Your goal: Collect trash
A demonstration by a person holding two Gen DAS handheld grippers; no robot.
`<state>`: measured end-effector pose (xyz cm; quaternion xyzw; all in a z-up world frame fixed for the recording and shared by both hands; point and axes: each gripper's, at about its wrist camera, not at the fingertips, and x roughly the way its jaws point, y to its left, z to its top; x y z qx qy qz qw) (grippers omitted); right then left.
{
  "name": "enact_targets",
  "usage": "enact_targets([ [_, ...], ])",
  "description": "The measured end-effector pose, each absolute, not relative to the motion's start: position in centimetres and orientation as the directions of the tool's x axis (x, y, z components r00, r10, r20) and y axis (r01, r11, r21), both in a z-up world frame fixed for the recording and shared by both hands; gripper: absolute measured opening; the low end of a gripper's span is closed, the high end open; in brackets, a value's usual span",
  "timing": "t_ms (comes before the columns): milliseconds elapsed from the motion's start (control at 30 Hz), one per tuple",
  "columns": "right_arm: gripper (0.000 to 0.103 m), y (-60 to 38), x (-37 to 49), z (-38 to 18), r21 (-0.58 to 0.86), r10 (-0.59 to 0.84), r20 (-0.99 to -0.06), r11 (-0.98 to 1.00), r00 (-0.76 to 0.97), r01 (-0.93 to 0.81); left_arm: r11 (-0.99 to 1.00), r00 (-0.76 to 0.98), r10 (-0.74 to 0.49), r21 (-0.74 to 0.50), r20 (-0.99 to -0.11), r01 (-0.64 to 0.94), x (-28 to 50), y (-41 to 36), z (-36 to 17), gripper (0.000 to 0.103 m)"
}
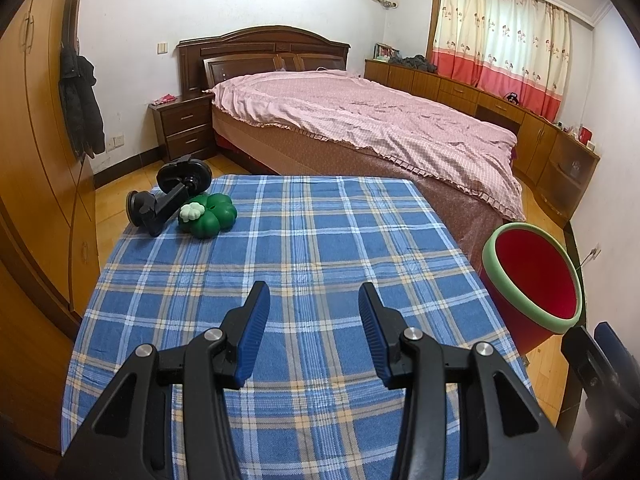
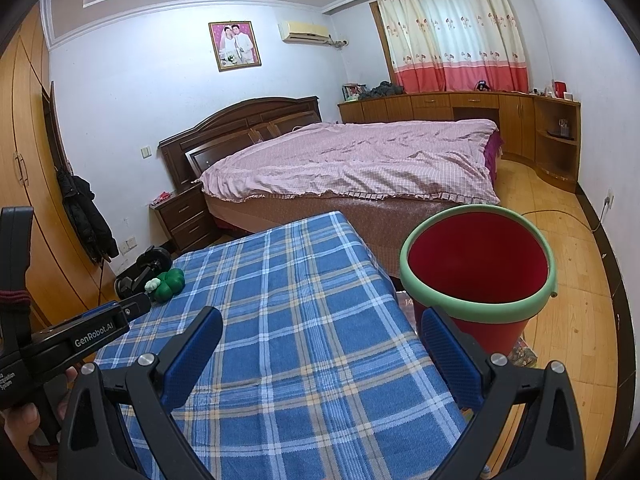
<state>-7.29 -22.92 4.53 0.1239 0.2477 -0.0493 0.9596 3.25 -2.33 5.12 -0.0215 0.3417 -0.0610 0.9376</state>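
Both tongs empty, left tongs [image 1: 314, 292] narrower, right tongs [image 2: 320, 318] wide; green toy [image 1: 208, 215] and black mount [image 1: 168, 196] sat at counter's [image 1: 320, 240] far-left corner, well apart.

Both grippers hang over the near end of the table [image 1: 320, 220], left gripper [image 1: 314, 300] and right gripper [image 2: 322, 328] parted, holding nothing

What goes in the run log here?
left tongs: open, empty | right tongs: open, empty | green clover toy, black suction mount: on table | red bucket: empty
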Motion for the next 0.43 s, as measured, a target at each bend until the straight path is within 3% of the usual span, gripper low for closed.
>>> enact_targets([
  [433,0.102,-22.78,-7.30,4.99,0.209,-0.040,-0.483,0.965,0.875,0.160,0.992,0.761,-0.130,-0.084,-0.636,0.099,3.01,-2.40,5.36,0.046],
])
